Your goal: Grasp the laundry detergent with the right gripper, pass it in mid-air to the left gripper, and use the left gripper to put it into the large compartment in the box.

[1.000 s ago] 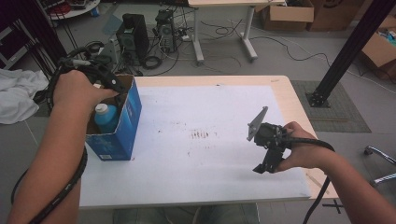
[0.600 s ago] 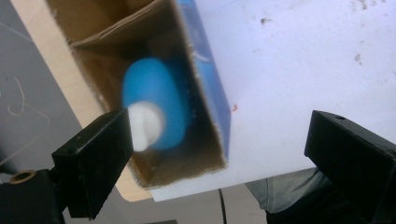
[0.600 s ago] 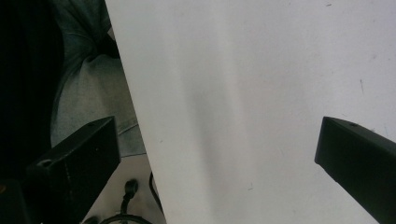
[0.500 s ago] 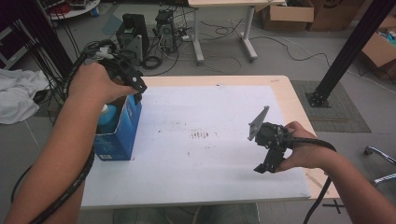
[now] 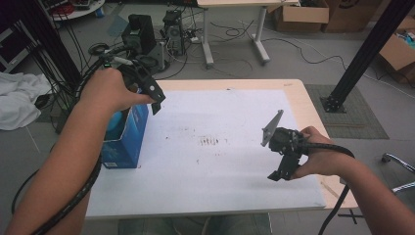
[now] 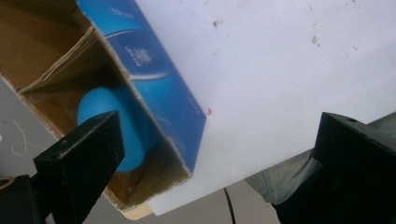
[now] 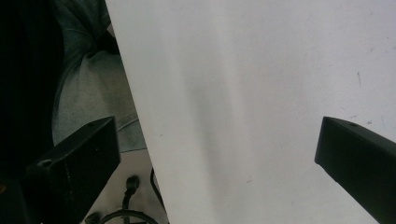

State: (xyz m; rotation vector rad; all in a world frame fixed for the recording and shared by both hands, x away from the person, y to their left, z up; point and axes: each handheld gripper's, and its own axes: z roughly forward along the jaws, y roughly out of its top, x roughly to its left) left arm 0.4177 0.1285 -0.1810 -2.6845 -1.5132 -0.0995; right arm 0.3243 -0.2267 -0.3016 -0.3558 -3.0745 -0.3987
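Observation:
A blue cardboard box (image 5: 128, 142) stands open-topped on the white table (image 5: 220, 112) at its left edge. A rounded blue object (image 5: 112, 125) lies inside the box (image 6: 154, 88); the left gripper view shows this blue object (image 6: 135, 135) against the brown inner wall. My left gripper (image 5: 155, 101) hovers just above the box's far right corner. Its jaws have just been opening and now stand wide, with nothing between them (image 6: 219, 135). My right gripper (image 5: 283, 172) points down over the table's front right part, open and empty (image 7: 217, 135).
The table's front edge (image 7: 144, 140) runs close under the right gripper, with the person's lap beyond it. Computers and cables (image 5: 147, 34) sit on the floor behind the table, and a black post (image 5: 362, 54) stands at the far right.
The left gripper has lifted out of the box and moved to the right, leaving the blue object inside. The right gripper has stayed where it was.

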